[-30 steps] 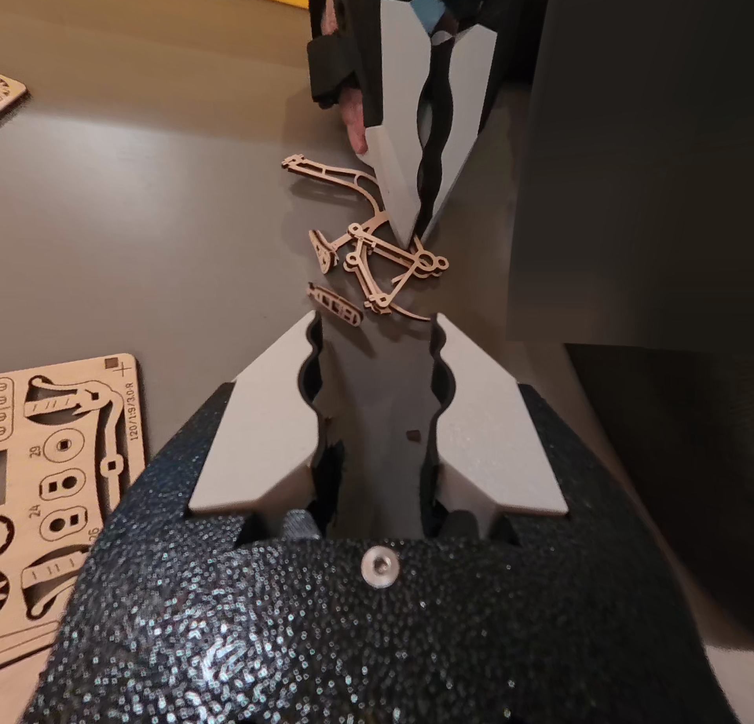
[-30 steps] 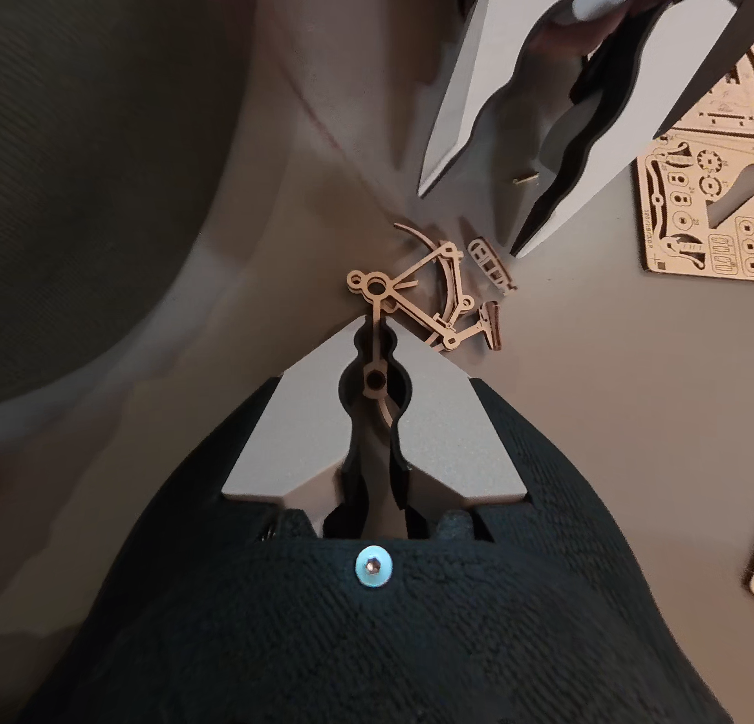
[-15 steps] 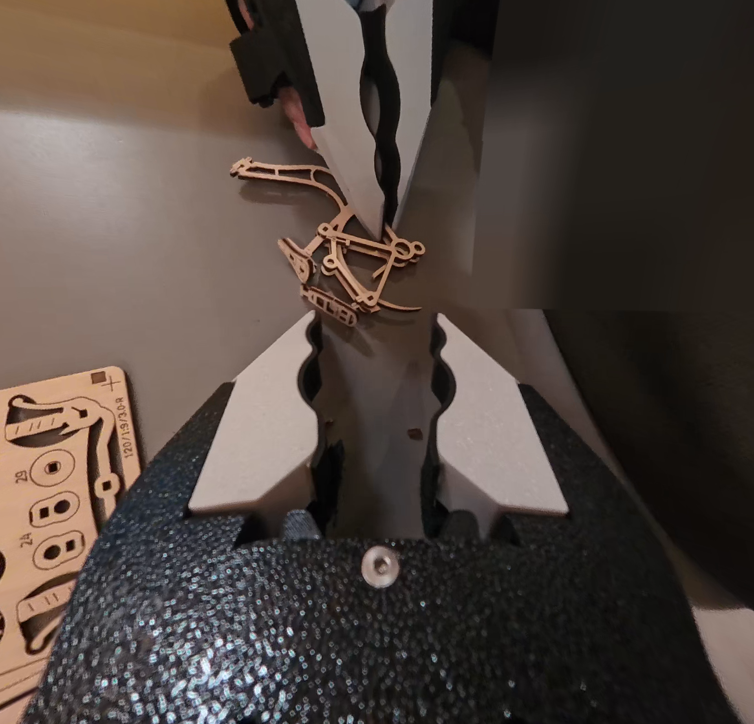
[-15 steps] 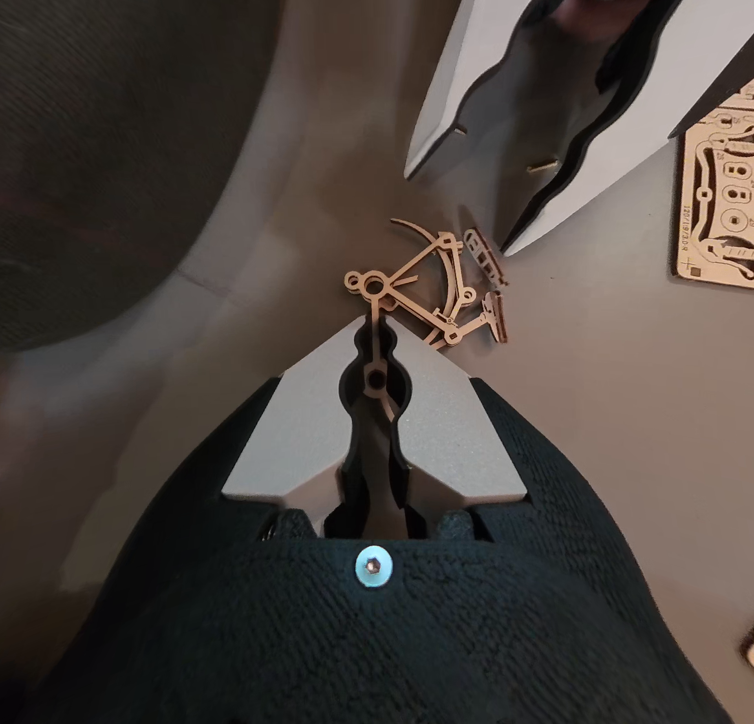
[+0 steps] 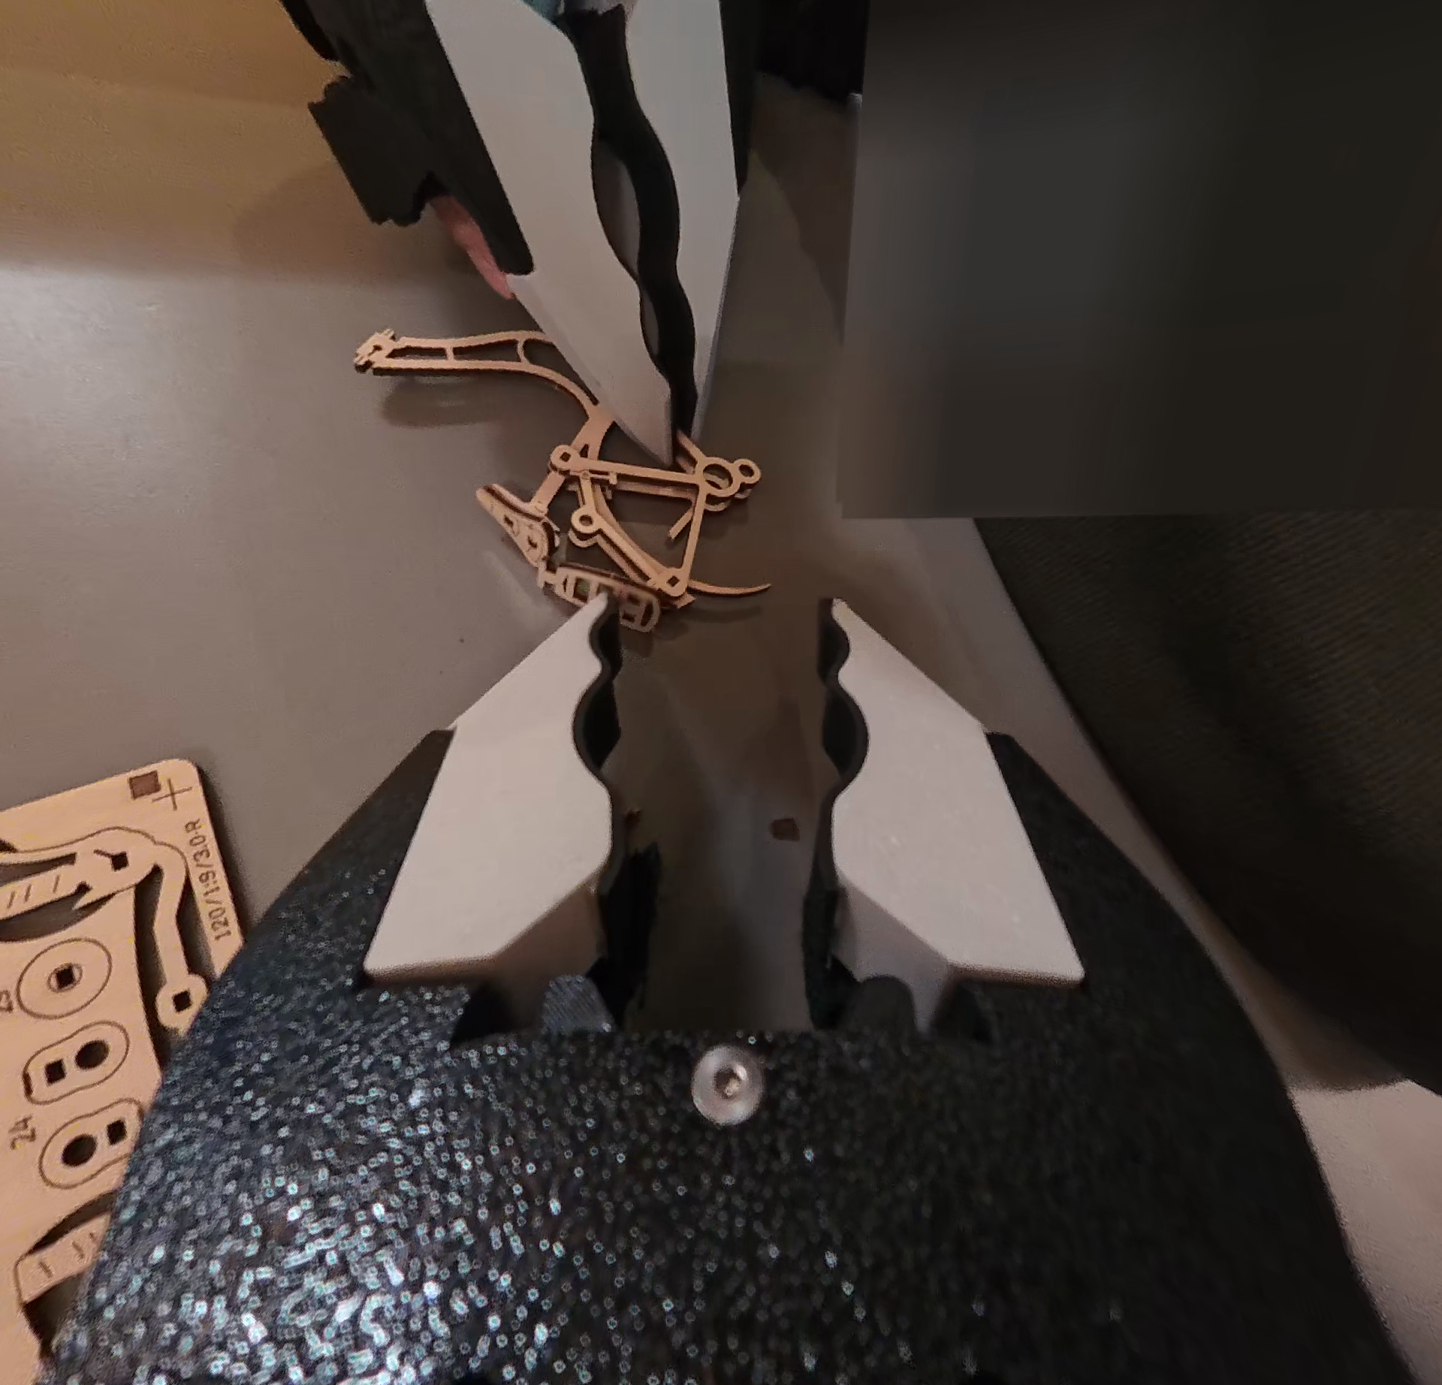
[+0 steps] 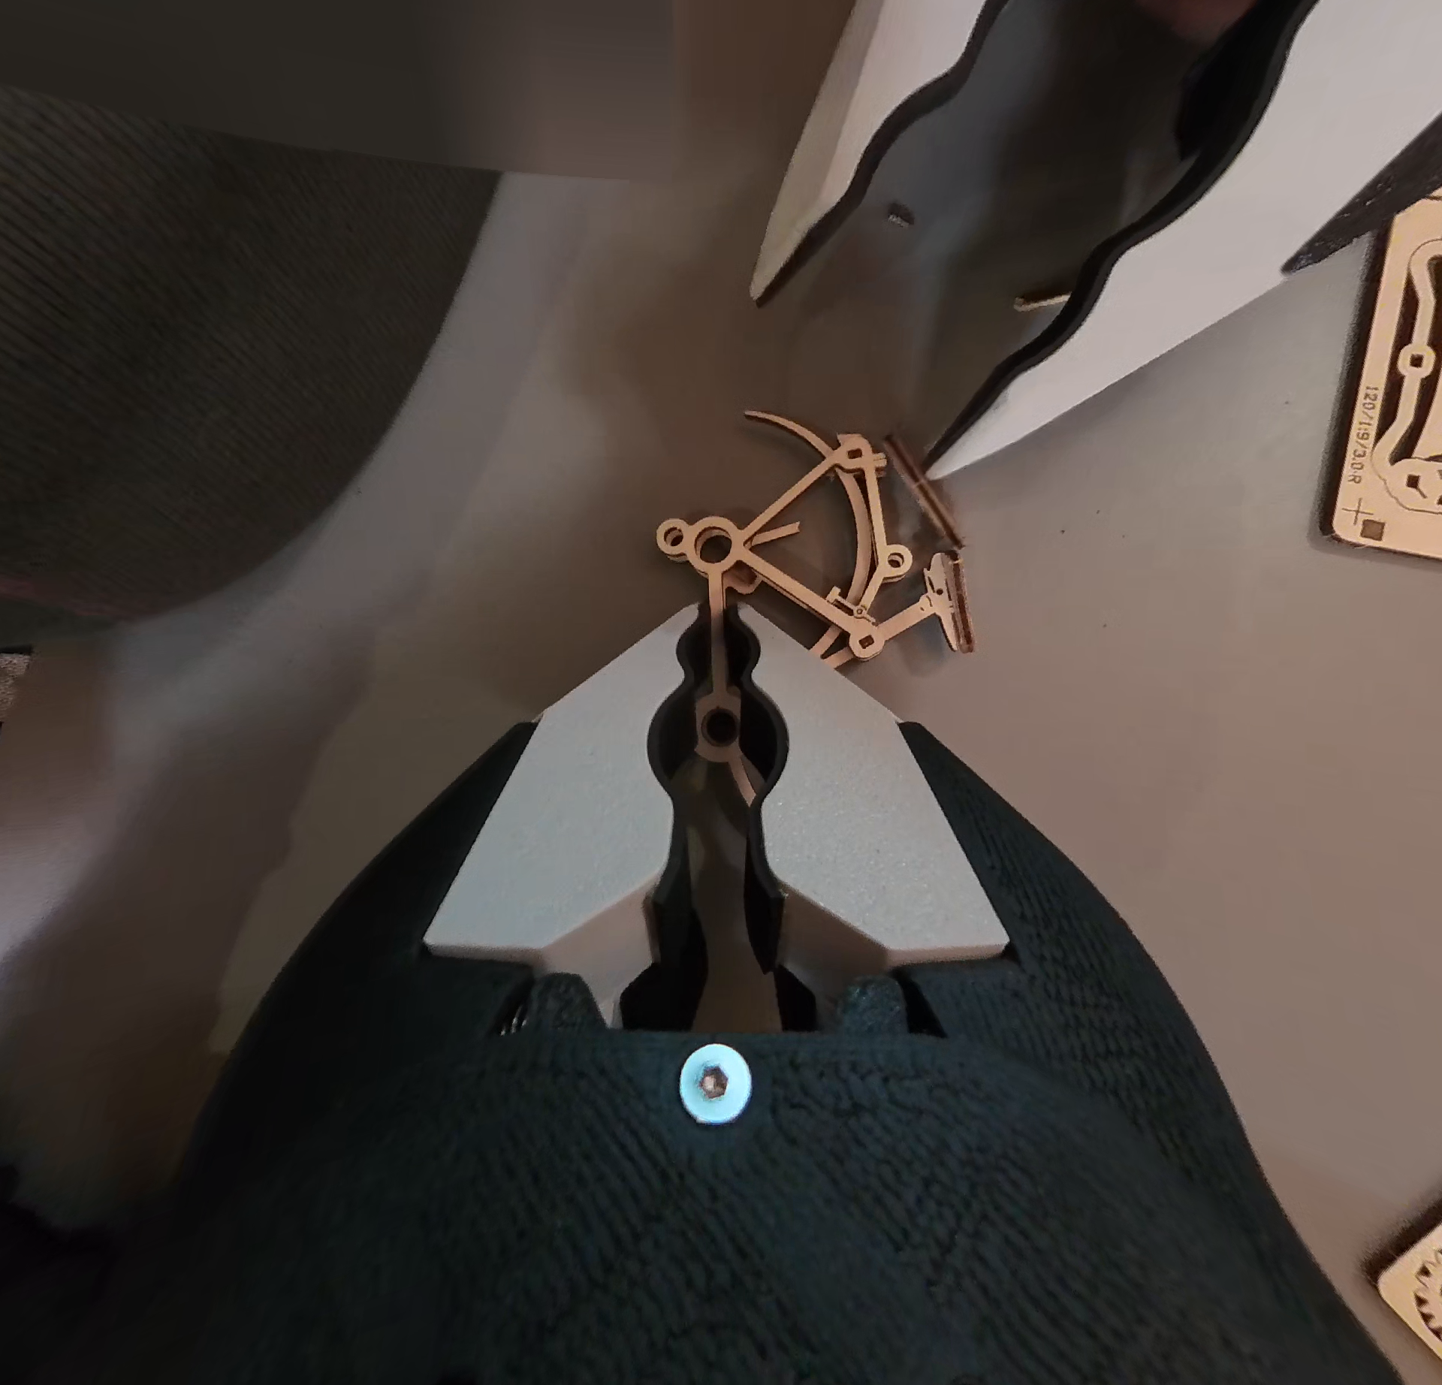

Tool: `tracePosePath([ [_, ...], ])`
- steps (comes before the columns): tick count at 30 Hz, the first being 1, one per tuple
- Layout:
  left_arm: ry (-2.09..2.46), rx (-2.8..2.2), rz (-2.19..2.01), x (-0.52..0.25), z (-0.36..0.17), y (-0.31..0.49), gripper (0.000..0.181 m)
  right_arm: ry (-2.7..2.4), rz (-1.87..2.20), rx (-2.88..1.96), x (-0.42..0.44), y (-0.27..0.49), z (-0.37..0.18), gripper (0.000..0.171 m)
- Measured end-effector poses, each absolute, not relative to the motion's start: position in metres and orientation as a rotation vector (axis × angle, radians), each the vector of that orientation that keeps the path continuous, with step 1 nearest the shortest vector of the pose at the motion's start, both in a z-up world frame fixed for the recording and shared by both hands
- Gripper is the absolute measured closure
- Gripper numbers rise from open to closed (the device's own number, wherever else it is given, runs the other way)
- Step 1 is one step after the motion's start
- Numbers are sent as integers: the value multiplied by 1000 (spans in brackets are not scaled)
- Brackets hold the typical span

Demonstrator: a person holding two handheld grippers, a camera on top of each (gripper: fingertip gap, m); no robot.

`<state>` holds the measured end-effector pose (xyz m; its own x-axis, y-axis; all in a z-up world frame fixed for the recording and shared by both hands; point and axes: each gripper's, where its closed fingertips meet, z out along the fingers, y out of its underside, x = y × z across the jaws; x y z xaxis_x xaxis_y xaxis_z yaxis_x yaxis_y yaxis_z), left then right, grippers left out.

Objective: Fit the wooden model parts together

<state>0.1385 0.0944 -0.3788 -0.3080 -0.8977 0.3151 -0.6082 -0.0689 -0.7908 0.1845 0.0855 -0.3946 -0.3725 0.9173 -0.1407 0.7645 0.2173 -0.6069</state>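
A thin wooden frame model of struts and rings lies on the grey table. My right gripper is shut on one of its struts; in the left wrist view it comes down from above. A long curved arm of the frame sticks out to the left. My left gripper is open and empty, just short of the frame. A small slotted wooden part lies at its left fingertip. In the right wrist view this part stands tilted on edge against that fingertip.
A laser-cut wooden parts sheet lies at the left gripper's left, also seen in the right wrist view. Another sheet corner lies at bottom right. Dark fabric borders the table beside the frame. Spacing between my two grippers at the tips: around 6 centimetres.
My left gripper has moved forward to the frame, still open. Its fingertip has reached the small slotted part, which has tipped from flat onto its edge. The right gripper still holds the frame.
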Motion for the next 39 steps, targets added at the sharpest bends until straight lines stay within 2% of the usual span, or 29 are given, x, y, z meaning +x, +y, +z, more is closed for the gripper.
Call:
tracePosePath([
  [8, 1925, -1612, -1339, 138, -379, 94, 134, -2262, 881, -1604, 185, 86, -395, 169],
  [17, 1891, -1614, -1320, 144, -378, 98, 122, -2253, 892, -1603, 185, 86, -394, 169],
  [39, 1880, -1674, -1298, 147, -380, 101, 126, -2247, 882, -1587, 185, 86, -394, 170],
])
